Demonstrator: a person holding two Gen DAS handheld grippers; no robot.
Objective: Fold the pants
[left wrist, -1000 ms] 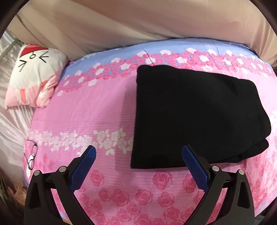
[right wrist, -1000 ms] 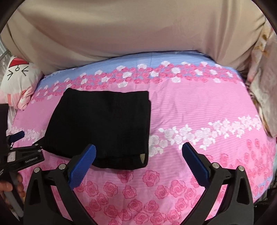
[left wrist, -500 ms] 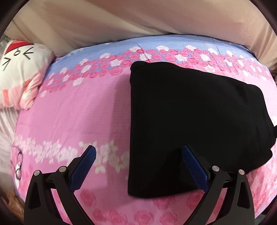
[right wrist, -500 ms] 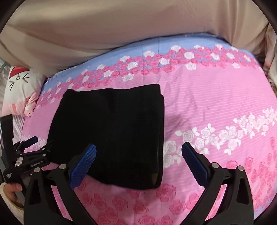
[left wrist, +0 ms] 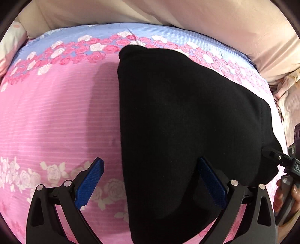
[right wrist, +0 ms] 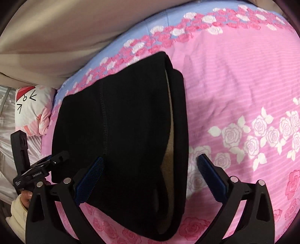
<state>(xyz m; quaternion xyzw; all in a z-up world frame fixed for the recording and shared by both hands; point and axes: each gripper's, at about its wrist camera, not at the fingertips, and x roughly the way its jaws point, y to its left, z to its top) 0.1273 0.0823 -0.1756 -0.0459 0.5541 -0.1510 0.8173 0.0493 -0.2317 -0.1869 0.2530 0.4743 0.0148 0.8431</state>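
Black pants (left wrist: 187,122) lie folded into a thick rectangle on a pink rose-print bedspread (left wrist: 56,116). My left gripper (left wrist: 150,161) is open and hovers low over the near left edge of the pants, one blue pad (left wrist: 90,184) over the bedspread and the other over the cloth. In the right wrist view the pants (right wrist: 121,131) show a tan lining at their layered right edge. My right gripper (right wrist: 150,159) is open and straddles that edge, left pad (right wrist: 90,180) over black cloth and right pad over the bedspread (right wrist: 243,84). Neither gripper holds anything.
A cartoon-face pillow (right wrist: 31,110) lies at the bed's left end. Beige fabric (left wrist: 187,15) runs along the far side of the bed. Pale crumpled bedding (left wrist: 288,97) sits past the right end. A person's hand (left wrist: 288,195) shows at the right edge.
Both grippers have come down and in toward the pants, which now fill much more of each view. The left went toward the left edge, the right toward the right edge. Both stay open.
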